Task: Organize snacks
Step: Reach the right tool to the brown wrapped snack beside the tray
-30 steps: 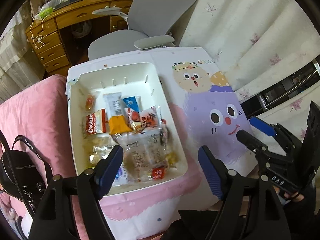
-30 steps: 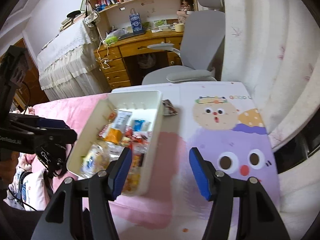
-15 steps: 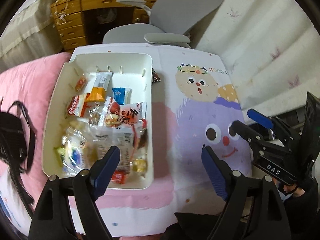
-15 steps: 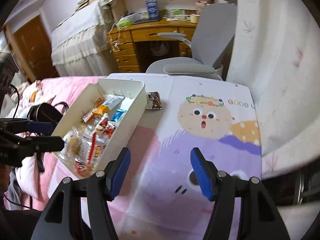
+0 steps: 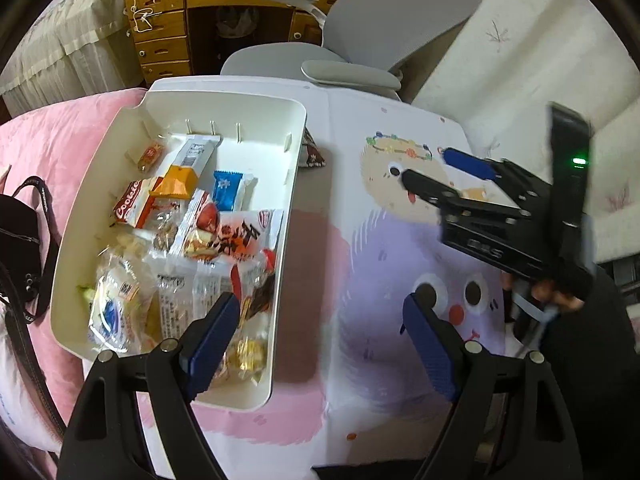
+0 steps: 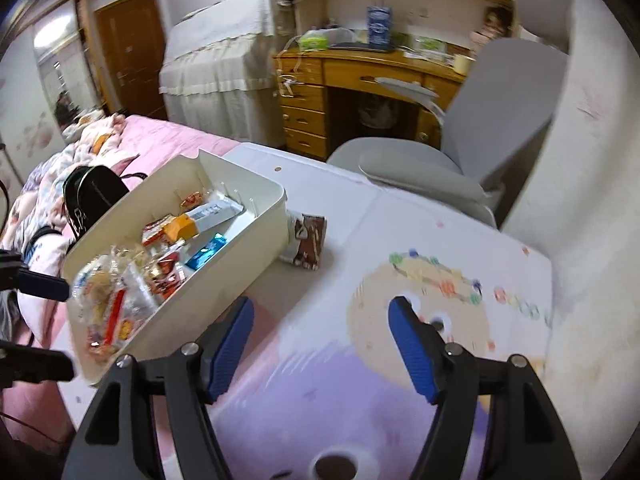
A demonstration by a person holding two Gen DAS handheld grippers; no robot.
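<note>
Over table: left gripper [image 5: 320, 320] spread, empty; right gripper [image 6: 320, 328] just widening, empty.

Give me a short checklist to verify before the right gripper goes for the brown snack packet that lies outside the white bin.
1. Right gripper empty, jaws apart: ok; they have just been opening.
2. Brown snack packet reachable on the table, beside the white bin: ok.
3. Path from gripper to packet free of other things: ok.
4. Left gripper away from the packet, empty: ok.
5. Room in the bin's far end for the packet: ok.
6. Packet touching the bin wall or not: cannot tell.
</note>
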